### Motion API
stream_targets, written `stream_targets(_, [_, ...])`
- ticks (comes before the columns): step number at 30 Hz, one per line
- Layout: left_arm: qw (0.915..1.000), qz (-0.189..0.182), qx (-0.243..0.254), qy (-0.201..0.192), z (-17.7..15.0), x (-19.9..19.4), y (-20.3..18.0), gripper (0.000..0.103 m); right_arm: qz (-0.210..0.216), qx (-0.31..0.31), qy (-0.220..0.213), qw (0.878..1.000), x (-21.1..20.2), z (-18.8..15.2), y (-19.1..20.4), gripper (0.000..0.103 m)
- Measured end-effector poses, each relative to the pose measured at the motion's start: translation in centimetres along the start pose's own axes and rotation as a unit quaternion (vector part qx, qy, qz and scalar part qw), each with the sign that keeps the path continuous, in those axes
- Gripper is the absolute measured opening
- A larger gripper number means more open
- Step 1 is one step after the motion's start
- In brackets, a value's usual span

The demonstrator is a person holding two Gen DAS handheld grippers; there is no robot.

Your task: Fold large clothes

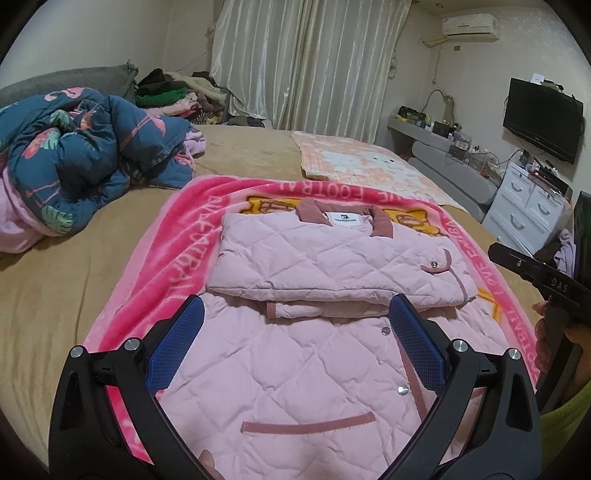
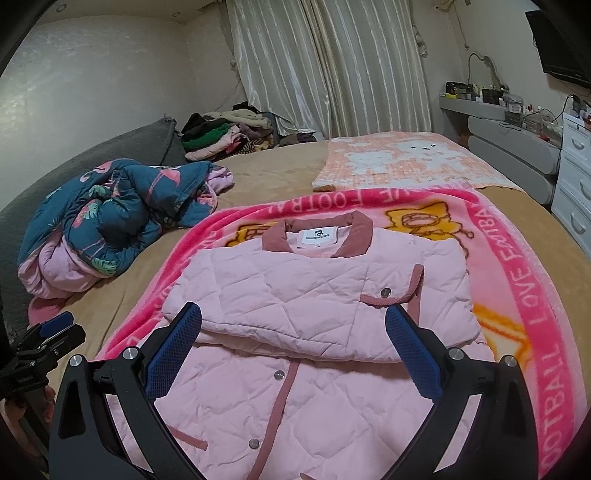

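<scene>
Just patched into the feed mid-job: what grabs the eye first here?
The pink quilted jacket, partly folded, lies centred on a hot-pink football blanket on the bed. Both hand-held grippers, left and right, hover open over it. A crumpled blue floral quilt sits far left.

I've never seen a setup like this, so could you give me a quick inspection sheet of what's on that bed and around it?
Surface: tan bed, with a pink football blanket spread on it.
Job's things: pink quilted jacket on the blanket, sleeves folded across the chest, lower half still flat.
Clutter: crumpled blue floral quilt, clothes pile, peach cartoon blanket.
Grippers: left gripper open above the jacket's lower half; right gripper open above its middle; both empty.
Cables: wires near the white drawers.
Surroundings: curtains, wall television, air conditioner, cluttered shelf.
</scene>
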State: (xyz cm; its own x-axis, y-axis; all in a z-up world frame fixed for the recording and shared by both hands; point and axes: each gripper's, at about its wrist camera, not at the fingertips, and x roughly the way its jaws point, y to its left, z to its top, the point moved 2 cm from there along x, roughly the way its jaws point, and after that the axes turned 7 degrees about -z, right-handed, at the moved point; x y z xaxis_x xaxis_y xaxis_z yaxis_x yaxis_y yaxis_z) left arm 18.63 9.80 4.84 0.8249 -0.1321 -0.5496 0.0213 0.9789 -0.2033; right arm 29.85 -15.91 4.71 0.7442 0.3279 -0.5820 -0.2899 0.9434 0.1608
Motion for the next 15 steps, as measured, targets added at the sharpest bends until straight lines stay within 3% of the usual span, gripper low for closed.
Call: stream_targets(15, [0.9998, 0.005, 0.012, -0.012, -0.7, -2.8, -2.1, 0.094, 0.012, -0.012, -0.018, 1.000, -3.9, -0.4, 0.3, 0.099])
